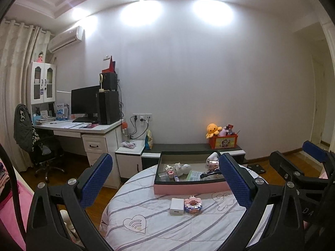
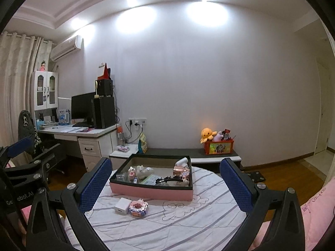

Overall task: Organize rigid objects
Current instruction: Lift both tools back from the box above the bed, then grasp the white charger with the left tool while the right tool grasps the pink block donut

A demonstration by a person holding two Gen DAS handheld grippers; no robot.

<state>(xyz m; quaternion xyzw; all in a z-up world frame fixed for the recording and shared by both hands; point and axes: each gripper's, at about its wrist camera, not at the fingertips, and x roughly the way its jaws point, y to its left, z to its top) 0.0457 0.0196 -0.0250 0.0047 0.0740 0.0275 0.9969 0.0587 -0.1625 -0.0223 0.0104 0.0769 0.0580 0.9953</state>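
Both the left gripper (image 1: 165, 179) and right gripper (image 2: 165, 182) gape empty; the small white plastic charger cube (image 1: 177, 206), probably light, stiff and slick, wants its 2 flat sides pinched.

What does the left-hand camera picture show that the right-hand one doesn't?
Only the left wrist view: a grey heart stitched on the striped quilt, and the right gripper at its right edge.

Only the right wrist view: the left gripper at its left edge, and a pink cushion at lower right.

Both: the pink rectangular tray with a dark rim holding small items, the white square charger block, the pink brick-built toy beside it, and each camera's own open blue-padded fingers.
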